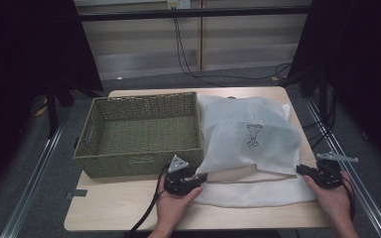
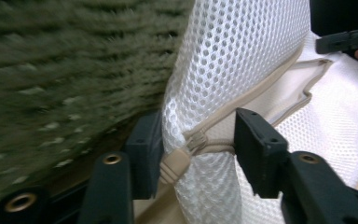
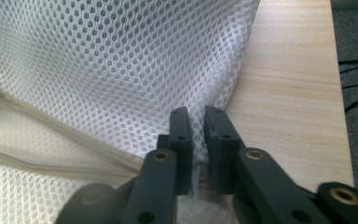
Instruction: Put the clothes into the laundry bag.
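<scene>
Grippers at the two near corners of a white mesh laundry bag with a beige zipper [image 1: 248,134], which lies on the pale wooden table [image 1: 129,208] beside the olive woven basket [image 1: 141,134].

Right gripper [image 3: 198,126] is clenched on the mesh edge; left gripper [image 2: 198,144] straddles the zipper end, apparently not yet pinching, though blur obscures contact. Close the left jaws fully, then lift both corners evenly.

White honeycomb mesh bag [image 1: 248,131], beige zip; olive, seemingly woven basket [image 1: 144,134].
</scene>
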The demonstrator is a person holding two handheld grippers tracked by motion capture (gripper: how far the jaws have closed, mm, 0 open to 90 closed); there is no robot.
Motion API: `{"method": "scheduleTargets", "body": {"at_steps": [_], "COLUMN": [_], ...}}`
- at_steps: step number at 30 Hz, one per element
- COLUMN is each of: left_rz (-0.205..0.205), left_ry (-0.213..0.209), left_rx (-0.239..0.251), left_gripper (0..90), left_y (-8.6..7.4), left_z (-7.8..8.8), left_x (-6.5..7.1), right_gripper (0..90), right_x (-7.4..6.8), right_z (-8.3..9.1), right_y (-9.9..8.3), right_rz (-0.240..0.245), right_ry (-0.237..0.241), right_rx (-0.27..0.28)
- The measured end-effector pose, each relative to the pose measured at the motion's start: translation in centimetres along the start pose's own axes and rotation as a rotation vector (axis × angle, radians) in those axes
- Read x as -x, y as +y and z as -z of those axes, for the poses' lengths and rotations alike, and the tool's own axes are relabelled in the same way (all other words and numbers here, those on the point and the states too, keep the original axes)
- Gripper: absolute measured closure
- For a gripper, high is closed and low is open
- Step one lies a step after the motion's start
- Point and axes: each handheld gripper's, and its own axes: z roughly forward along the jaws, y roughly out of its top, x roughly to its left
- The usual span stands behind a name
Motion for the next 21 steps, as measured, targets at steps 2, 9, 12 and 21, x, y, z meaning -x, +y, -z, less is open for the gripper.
{"method": "scheduleTargets", "body": {"at_steps": [2,9,12,21], "left_rz": [-0.009,0.009,-0.068,-0.085], "left_ry": [-0.047,-0.087,-0.050,-0.118], "left_rx": [-0.053,-0.038,-0.121,-0.062], "left_gripper": [69.3,79.8,79.3,59.1], "left_y": [0.1,0.8,0.2,0.5], "left_z": [-0.6,-0.7,-1.9,-1.1], "left_x": [0.1,-0.3,0.3,0.4], "right_gripper": [86.3,88.0,87.7,54.2], "right_x": [-0.2,2.1,2.1,3.2], "right_z": [0.3,1.4,0.5,1.1], "right_y": [0.3,1.4,1.1,0.7], "right_rz": [0.035,0.009,0.014,-0.061], "right_ry": [-0.023,-0.187,-0.217,-0.042], "right_rx": [0.017,0.110,0.048,0.131]}}
